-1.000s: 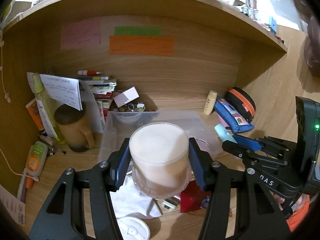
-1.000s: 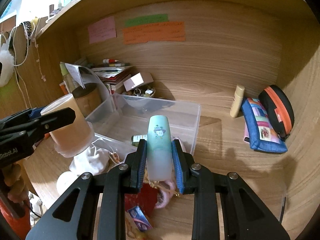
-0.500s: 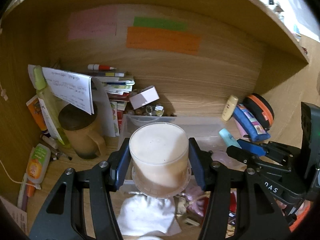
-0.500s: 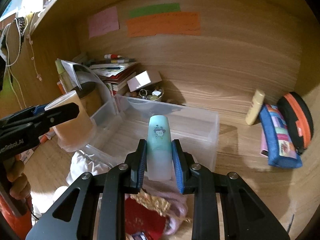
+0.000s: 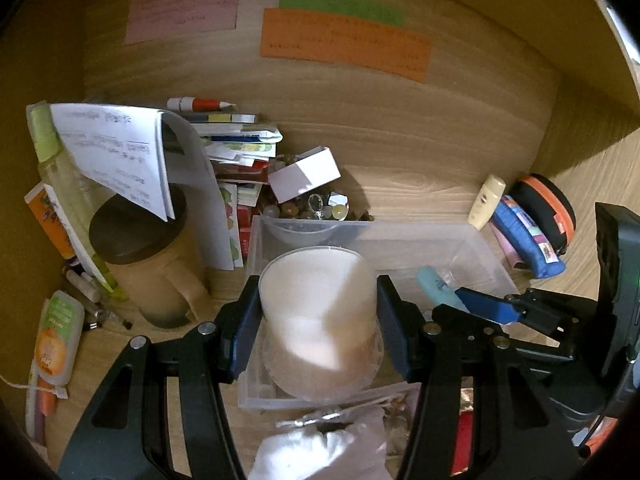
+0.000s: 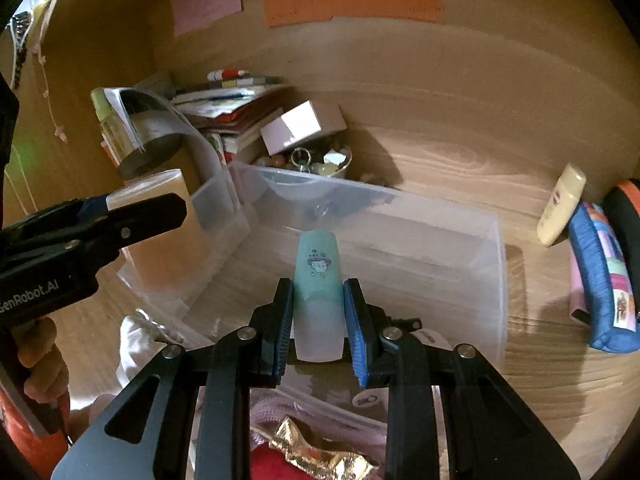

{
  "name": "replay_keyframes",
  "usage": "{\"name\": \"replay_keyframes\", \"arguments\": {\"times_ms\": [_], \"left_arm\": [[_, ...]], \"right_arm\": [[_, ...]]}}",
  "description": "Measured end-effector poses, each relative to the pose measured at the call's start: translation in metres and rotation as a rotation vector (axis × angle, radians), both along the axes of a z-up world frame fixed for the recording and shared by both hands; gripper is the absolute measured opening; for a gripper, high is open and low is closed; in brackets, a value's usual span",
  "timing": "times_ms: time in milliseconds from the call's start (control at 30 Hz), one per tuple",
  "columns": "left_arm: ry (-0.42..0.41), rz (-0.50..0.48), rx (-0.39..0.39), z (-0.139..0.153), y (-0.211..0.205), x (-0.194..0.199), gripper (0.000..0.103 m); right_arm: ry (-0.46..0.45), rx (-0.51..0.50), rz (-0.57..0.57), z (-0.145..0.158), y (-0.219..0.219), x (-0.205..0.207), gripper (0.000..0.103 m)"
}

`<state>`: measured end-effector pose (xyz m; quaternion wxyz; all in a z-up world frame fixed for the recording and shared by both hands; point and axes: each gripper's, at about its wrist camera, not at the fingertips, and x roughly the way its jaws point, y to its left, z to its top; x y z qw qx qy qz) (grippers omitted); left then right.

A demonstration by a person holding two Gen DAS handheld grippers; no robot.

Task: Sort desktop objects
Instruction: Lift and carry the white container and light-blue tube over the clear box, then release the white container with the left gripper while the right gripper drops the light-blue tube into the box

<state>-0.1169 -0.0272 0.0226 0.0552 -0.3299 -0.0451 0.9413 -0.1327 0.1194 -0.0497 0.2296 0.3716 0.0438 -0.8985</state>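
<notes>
Left wrist view: one left gripper [image 5: 318, 322], its two blue-padded fingers [image 5: 244, 328] pinching one frosted pale cup [image 5: 320, 320] by its sides, the cup upright between the pads and held over the near left end of one clear plastic bin [image 5: 472, 240]; one brown lidded mug [image 5: 152, 264] just left of the bin on the wooden surface [image 5: 420, 184]; one small white box [image 5: 306, 174] tilted on one bowl of beads and trinkets [image 5: 316, 212] behind the bin; three coloured paper notes on the back wall, one pink [image 5: 182, 10], one green [image 5: 340, 4], one orange [image 5: 346, 44]; one cream tube [image 5: 486, 202] leaning by one blue pouch [image 5: 528, 240] at right; one white cloth [image 5: 320, 448] in front of the bin. Right wrist view: one right gripper [image 6: 319, 322], fingers [image 6: 358, 332] clamped on one mint-green bottle [image 6: 318, 280] with a cartoon print, its lower half between the pads, its capped end pointing forward above the bin's [image 6: 496, 248] interior. Against the frame half a second earlier, the cup sits lower and further over the bin, whose near wall is now beneath it, and the bottle has advanced from the bin's near rim to above its floor; both grips unchanged
</notes>
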Motion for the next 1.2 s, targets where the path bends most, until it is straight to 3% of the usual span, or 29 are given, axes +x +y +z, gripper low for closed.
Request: {"name": "replay_keyframes", "arguments": {"times_ms": [633,867,1000,1200], "left_arm": [[-0.126,-0.029,-0.001,-0.036,0.007,-0.024,0.055],[-0.147,-0.055,-0.071,-0.044,0.021,-0.026,0.055],[-0.127,-0.051,-0.095,-0.042,0.023,-0.022,0.058],[-0.127,-0.037,-0.066,-0.039,0.015,-0.021,0.064]], "right_arm": [[-0.026,0.062,-0.018,-0.015,-0.003,-0.009,0.023],[-0.018,0.069,-0.02,-0.014,-0.002,-0.01,0.023],[-0.01,0.069,-0.024,-0.014,-0.002,-0.01,0.041],[0.021,0.065,-0.026,-0.008,0.0,-0.005,0.05]]}}
